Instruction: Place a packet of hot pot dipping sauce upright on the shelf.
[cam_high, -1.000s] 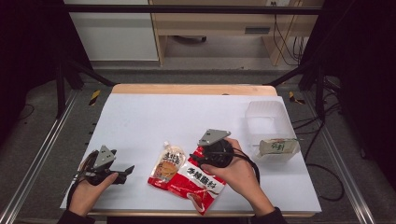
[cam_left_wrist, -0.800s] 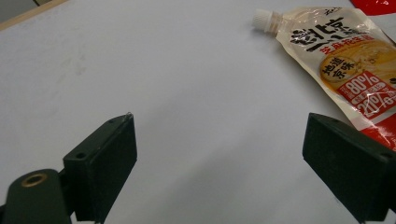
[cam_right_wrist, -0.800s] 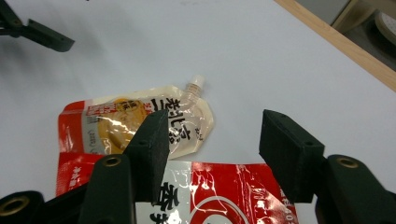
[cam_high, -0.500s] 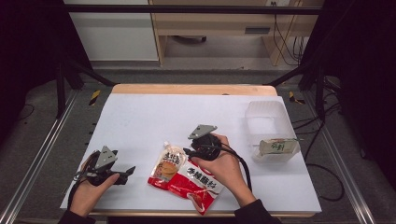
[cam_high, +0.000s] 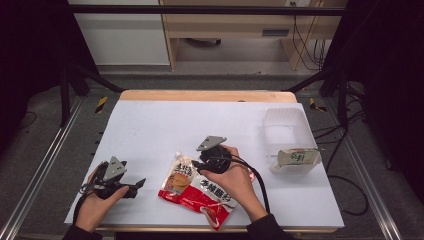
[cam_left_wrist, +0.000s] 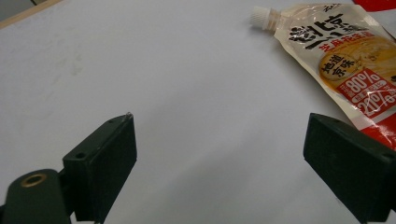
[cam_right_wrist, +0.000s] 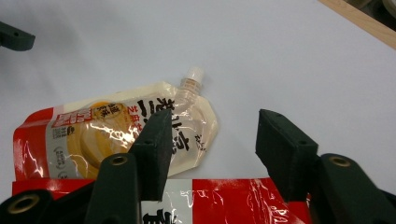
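Glossy cream plastic spout pouch (cam_high: 181, 176) with a white screw cap lies flat near the front edge of the white matte tabletop (cam_high: 165, 125), roughly mid-width, its lower end touching a shiny red crinkled foil packet (cam_high: 207, 199) that lies right beside it toward the front edge. Clear rigid plastic tub (cam_high: 286, 131) sits near the right edge with a small pale green-labelled pouch (cam_high: 296, 157) leaning at its front.

Right gripper (cam_right_wrist: 210, 135) hangs over the spout pouch's capped end, jaws about half open and just been closing, gripping nothing; one jaw overlaps the pouch, whether it touches is unclear. It has shifted left and lower than a second ago.

Left gripper (cam_left_wrist: 219, 154) rests near the front left corner, jaws wide apart, empty, bare tabletop between them, unchanged.
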